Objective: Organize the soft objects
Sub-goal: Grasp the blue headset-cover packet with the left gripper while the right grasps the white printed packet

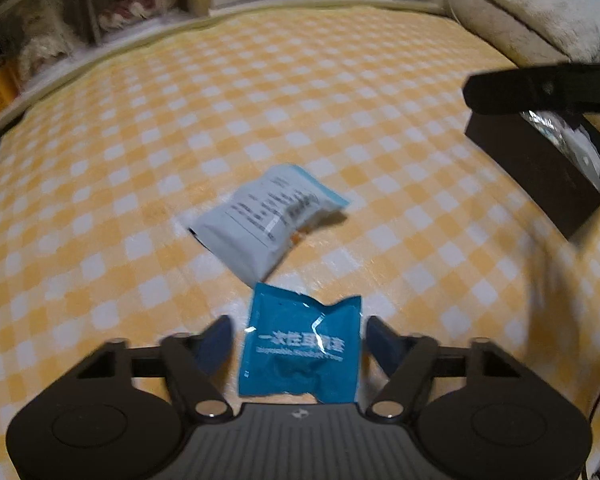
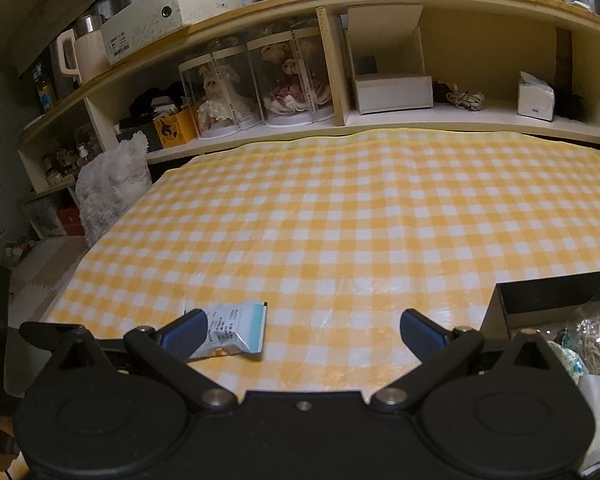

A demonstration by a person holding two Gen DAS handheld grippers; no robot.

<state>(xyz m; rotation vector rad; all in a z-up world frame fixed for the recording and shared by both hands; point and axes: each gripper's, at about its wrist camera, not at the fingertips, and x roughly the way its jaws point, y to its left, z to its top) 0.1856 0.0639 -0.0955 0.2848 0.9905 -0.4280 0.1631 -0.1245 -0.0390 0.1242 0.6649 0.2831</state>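
A teal packet (image 1: 300,348) lies on the yellow checked cloth (image 1: 260,100) between the fingers of my left gripper (image 1: 298,338), which is open around it without clamping it. A white and blue packet (image 1: 268,220) lies just beyond it; it also shows in the right wrist view (image 2: 236,330), beside my left fingertip (image 2: 186,330). My right gripper (image 2: 302,330) is open and empty above the cloth. A black box (image 1: 540,164) holding several packets stands at the right; it also shows in the right wrist view (image 2: 540,300).
A wooden shelf (image 2: 340,60) runs along the back with doll cases (image 2: 260,80), boxes and a tissue pack (image 2: 536,98). A white fluffy item (image 2: 108,188) stands at the cloth's left edge. A beige cushion (image 1: 520,16) lies at the far right.
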